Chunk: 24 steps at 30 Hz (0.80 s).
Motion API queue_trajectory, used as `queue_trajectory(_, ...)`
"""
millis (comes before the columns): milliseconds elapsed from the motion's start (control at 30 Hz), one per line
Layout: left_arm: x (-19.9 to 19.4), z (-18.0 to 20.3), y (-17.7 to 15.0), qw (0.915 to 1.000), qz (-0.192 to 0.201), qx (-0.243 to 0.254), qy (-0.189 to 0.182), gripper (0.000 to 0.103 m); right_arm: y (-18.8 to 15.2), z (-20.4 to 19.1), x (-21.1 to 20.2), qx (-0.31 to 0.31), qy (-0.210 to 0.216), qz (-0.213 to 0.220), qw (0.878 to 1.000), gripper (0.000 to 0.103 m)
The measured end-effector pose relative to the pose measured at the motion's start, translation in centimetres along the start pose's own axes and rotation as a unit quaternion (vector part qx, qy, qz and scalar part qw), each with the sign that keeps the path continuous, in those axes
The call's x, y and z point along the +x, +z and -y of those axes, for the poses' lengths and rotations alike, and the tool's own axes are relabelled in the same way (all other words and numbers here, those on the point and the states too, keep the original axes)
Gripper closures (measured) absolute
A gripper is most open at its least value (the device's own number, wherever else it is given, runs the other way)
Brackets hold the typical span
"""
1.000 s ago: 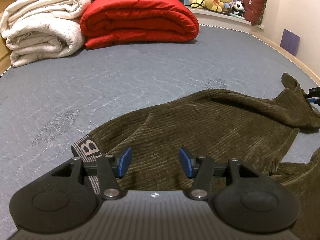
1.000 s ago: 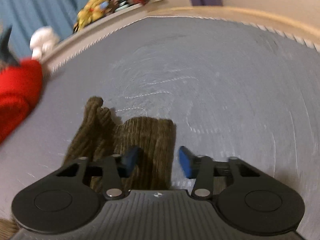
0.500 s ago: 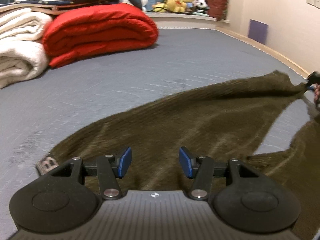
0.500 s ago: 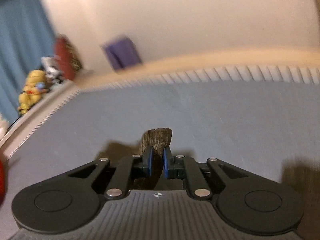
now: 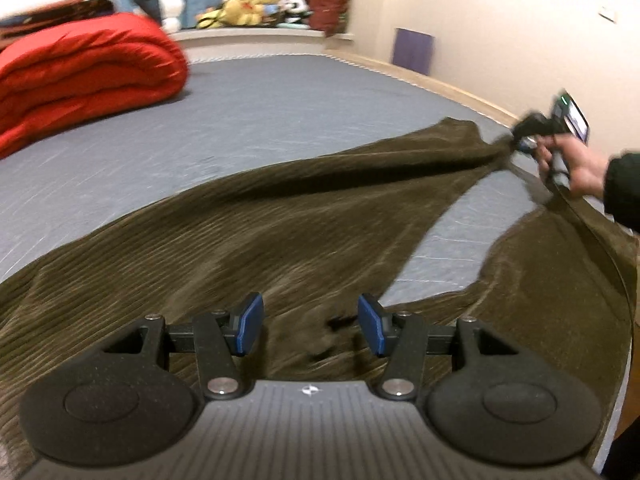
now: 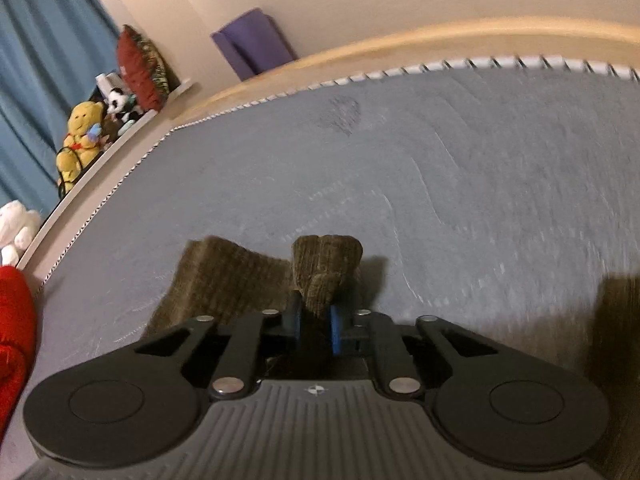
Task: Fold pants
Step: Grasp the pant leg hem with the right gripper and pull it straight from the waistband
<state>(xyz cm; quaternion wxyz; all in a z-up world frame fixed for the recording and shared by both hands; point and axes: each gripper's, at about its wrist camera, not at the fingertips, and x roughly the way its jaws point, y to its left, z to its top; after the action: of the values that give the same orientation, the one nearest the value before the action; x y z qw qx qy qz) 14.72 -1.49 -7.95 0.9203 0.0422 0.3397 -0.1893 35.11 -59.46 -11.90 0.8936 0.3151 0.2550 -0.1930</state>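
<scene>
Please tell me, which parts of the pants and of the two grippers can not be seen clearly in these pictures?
- Pants, waistband end: left wrist view, cut off by the lower left edge and hidden behind the left gripper.
- Second leg: same view, its far end hidden behind the person's hand.
- Right gripper: how much cloth lies between its fingers is hidden by them.
- Right gripper in the left wrist view: small and blurred.

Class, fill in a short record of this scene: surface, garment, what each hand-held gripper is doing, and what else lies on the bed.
surface: grey mattress
garment: olive corduroy pants, spread out, one leg pulled taut
left hand-held gripper: open above the pants, holding nothing
right hand-held gripper: shut on a bunched leg end, jaws have just closed
also on bed: folded red blanket
ledge: stuffed toys
</scene>
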Motion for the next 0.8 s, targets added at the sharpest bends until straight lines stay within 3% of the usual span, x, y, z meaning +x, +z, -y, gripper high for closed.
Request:
queue_trajectory(167, 3.6, 2.0, -0.6, 0.9983, -0.014, 0.049, 0.027, 0.047, 2.0, -2.6, -3.0, -0.028, 0.032, 0.041, 0.998, 0.093)
queue_trajectory(200, 4.0, 2.0, -0.9, 0.9975, -0.018, 0.062, 0.028, 0.052, 2.7, -3.3, -3.5, -0.024, 0.041, 0.049, 0.998, 0.093)
queue_trajectory(233, 4.2, 2.1, -1.1, 0.9956, -0.023, 0.085, 0.033, 0.074, 3.1, -3.4, -4.5, -0.02, 0.051, 0.057, 0.997, 0.093)
queue_trajectory(267, 4.1, 1.8, -1.1, 0.9938, -0.035, 0.101, 0.03, 0.081, 3.6, -3.6, -5.2, -0.018, 0.056, 0.063, 0.996, 0.093)
queue_trajectory(367, 1.7, -0.3, 0.3, 0.9941, -0.047, 0.097, 0.004, 0.087, 3.1, -2.9, -7.4, -0.033, 0.042, 0.079, 0.995, 0.093)
queue_trajectory(433, 0.4, -1.2, 0.8, 0.9919, -0.061, 0.111, -0.003, 0.087, 1.6, -1.4, -7.1, -0.046, -0.016, 0.051, 0.998, 0.092)
queue_trajectory(500, -0.2, -1.6, 0.4, 0.9872, -0.084, 0.133, -0.026, 0.087, -0.2, 0.8, -5.5, -0.056, -0.089, -0.014, 0.994, 0.09)
queue_trajectory(567, 0.1, -1.0, -0.5, 0.9836, -0.097, 0.147, -0.039, 0.084, -1.4, 2.9, -5.0, -0.03, -0.121, -0.048, 0.991, 0.085)
queue_trajectory(600, 0.2, -0.6, -0.6, 0.9834, -0.092, 0.152, -0.038, 0.083, -1.4, 3.3, -5.5, -0.021, -0.109, -0.032, 0.993, 0.077)
queue_trajectory(633, 0.1, -0.6, -0.5, 0.9848, -0.086, 0.145, -0.041, 0.079, -1.2, 2.9, -5.8, -0.033, -0.119, -0.019, 0.992, 0.066)
queue_trajectory(700, -0.8, -1.3, 0.2, 0.9899, -0.067, 0.108, -0.062, 0.069, -0.6, 1.6, -7.0, -0.056, -0.158, 0.034, 0.985, 0.056)
queue_trajectory(800, -2.3, -3.3, 1.6, 0.9955, -0.023, 0.037, -0.085, 0.057, 1.3, -0.3, -8.5, -0.062, -0.13, 0.1, 0.984, 0.056)
